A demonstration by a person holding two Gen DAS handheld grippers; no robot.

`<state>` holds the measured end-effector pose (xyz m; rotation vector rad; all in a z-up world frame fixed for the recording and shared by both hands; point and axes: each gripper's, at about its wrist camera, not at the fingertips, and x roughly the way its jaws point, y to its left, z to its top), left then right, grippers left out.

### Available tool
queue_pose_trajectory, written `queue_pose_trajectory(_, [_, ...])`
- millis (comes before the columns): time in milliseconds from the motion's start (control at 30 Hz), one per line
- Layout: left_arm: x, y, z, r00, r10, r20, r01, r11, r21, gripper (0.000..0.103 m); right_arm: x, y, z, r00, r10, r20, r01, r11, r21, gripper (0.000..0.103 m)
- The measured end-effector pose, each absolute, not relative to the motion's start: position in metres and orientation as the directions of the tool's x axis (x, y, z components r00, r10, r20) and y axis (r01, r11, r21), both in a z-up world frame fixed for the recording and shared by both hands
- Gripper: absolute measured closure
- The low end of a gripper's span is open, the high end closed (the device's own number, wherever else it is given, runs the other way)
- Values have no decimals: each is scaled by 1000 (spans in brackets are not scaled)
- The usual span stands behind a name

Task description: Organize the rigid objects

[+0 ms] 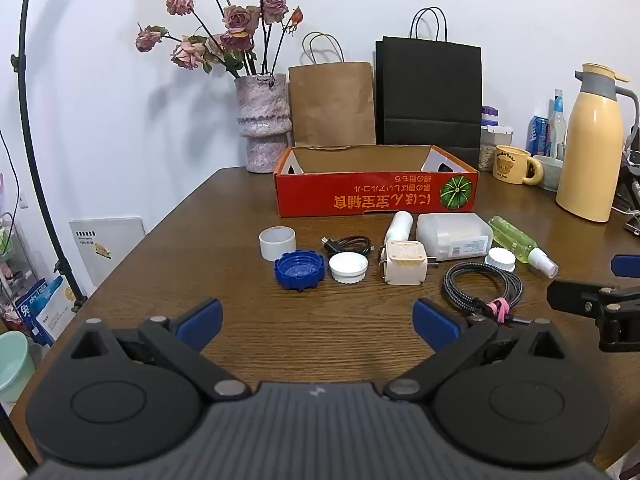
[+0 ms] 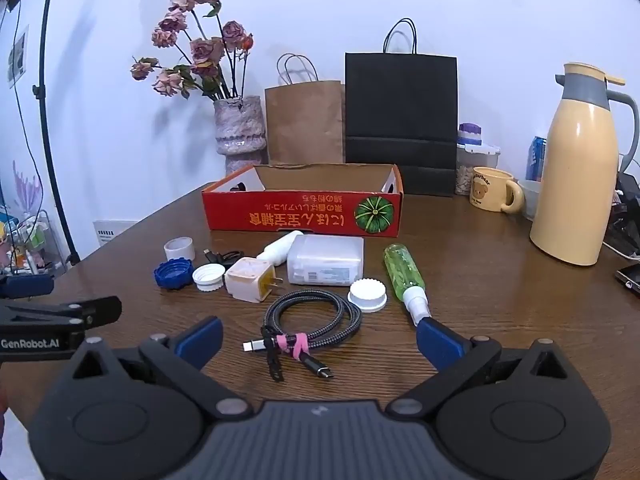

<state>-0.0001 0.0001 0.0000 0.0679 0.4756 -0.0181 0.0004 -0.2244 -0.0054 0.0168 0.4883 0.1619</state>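
Note:
An open red cardboard box [image 1: 376, 198] [image 2: 302, 214] stands mid-table. In front of it lie a blue cap [image 1: 299, 271] [image 2: 173, 275], a white ring [image 1: 277, 242], a white cap [image 1: 348, 267] [image 2: 208, 277], a beige charger plug [image 1: 404, 267] [image 2: 251, 280], a white plastic box [image 1: 454, 236] [image 2: 326, 260], a green spray bottle [image 1: 520, 242] [image 2: 404, 272], another white cap [image 2: 367, 295] and a braided coiled cable [image 1: 482, 288] [image 2: 312, 324]. My left gripper [image 1: 318, 322] is open and empty, short of the blue cap. My right gripper [image 2: 320, 342] is open and empty around the cable's near end.
A vase of dried roses [image 1: 264, 124], a brown bag [image 1: 332, 102] and a black bag [image 1: 428, 92] stand behind the box. A yellow thermos [image 2: 576, 176], bear mug [image 2: 494, 194] and jars stand at the right. A small black cable [image 1: 348, 243] lies near the ring.

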Motion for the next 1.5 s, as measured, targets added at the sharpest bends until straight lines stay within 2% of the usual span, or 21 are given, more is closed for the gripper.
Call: queue_pose_trajectory(1500, [-5,5,4,890,-9,-456,30,999,40,0,-5,-225,1,879,151,-452,-145,988,48,0])
